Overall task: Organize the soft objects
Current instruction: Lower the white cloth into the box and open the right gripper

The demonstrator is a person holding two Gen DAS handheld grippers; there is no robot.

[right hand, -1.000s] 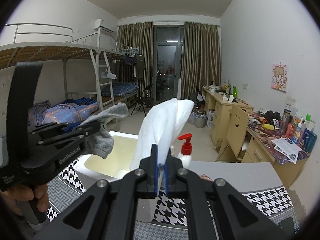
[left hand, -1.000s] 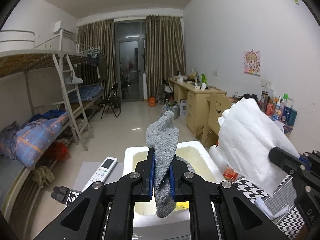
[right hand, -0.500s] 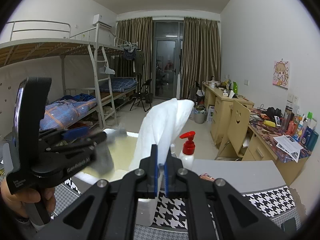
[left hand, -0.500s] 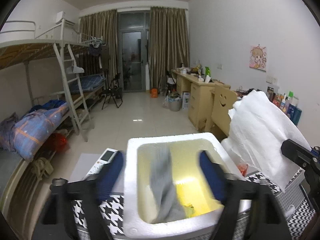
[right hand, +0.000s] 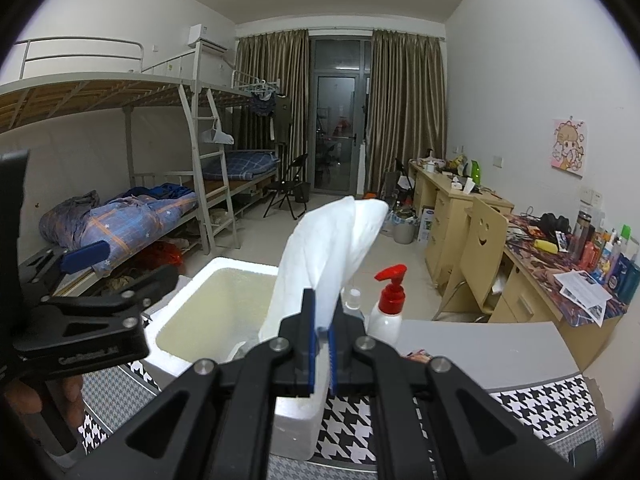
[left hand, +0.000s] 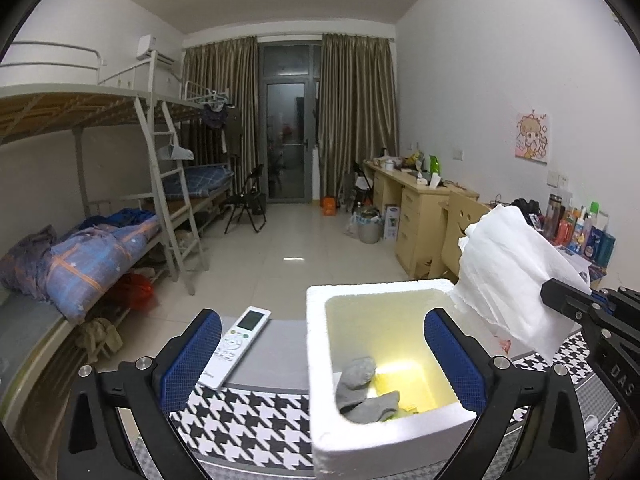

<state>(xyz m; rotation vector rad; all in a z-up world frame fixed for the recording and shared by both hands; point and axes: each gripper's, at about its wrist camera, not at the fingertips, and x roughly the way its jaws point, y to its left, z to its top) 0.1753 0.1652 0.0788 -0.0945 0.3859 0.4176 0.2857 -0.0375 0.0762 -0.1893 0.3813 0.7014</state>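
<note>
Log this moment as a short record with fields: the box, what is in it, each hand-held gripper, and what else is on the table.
container: white foam box on the houndstooth tablecloth
in box: grey sock, lying loose on the bottom
left hand-held gripper: jaws opening, nothing between the pads
right hand-held gripper: shut on white cloth, held up beside the box
also on table: remote control, red-topped pump bottle
status: sock in, cloth not yet in
</note>
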